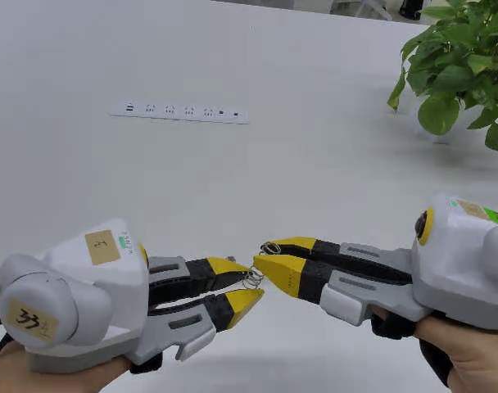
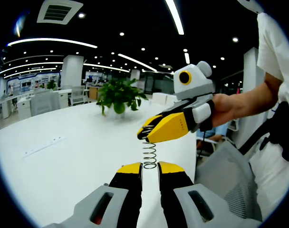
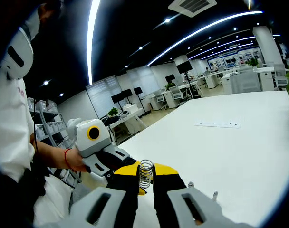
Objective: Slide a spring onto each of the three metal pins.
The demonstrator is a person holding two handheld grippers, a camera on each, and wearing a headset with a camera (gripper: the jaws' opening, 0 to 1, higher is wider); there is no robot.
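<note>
In the head view my left gripper (image 1: 253, 281) and right gripper (image 1: 260, 254) meet tip to tip just above the white table (image 1: 257, 172). A small steel coil spring (image 1: 253, 277) sits between the left gripper's yellow tips. A wire loop (image 1: 270, 247) shows at the right gripper's tips. In the left gripper view, my left gripper (image 2: 149, 166) is shut on the spring (image 2: 149, 154), which rises to the right gripper (image 2: 142, 135). My right gripper (image 3: 145, 168) is shut on a spring (image 3: 145, 174). I cannot tell if this is one spring or two. Two short metal pins (image 3: 190, 184) stand on the table.
A white power strip (image 1: 179, 111) lies flat at the far middle of the table. A leafy green plant (image 1: 462, 65) stands at the far right. The person's white-sleeved arm (image 2: 273, 52) is behind the right gripper, with an office chair (image 2: 230, 166) beside the table edge.
</note>
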